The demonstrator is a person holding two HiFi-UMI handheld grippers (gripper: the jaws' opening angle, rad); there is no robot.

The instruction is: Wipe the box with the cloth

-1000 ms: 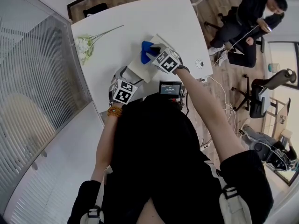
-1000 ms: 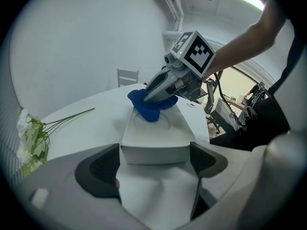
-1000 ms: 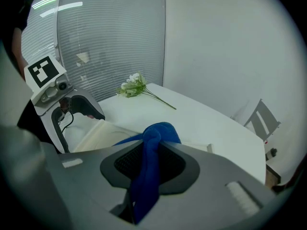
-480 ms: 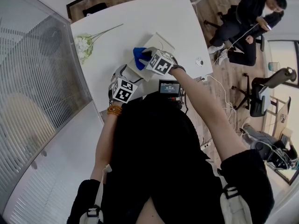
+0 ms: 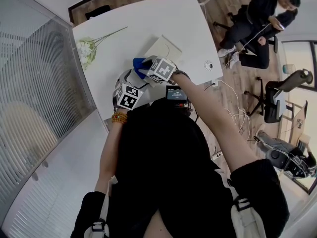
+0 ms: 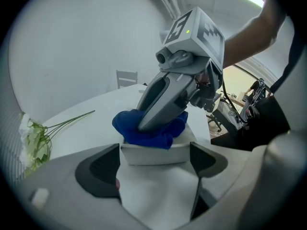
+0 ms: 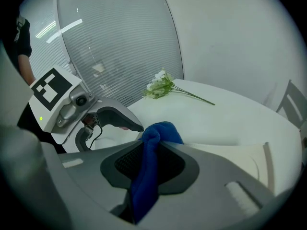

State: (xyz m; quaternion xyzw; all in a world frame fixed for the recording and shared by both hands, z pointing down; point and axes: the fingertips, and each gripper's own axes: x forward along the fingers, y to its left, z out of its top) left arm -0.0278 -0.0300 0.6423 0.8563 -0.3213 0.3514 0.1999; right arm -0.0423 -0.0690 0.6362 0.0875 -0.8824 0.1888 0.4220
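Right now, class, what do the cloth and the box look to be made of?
The cloth looks like soft blue fabric, perhaps microfibre: matte, and it folds and bunches limply. The box is white, smooth and matte, likely card or thin plastic: straight walls and crisp edges, but the look leaves it open.

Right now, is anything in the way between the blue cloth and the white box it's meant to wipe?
Nothing visible. The right tongs pinch the cloth, which already lies on top of the box. The left tongs grip the box's near end.
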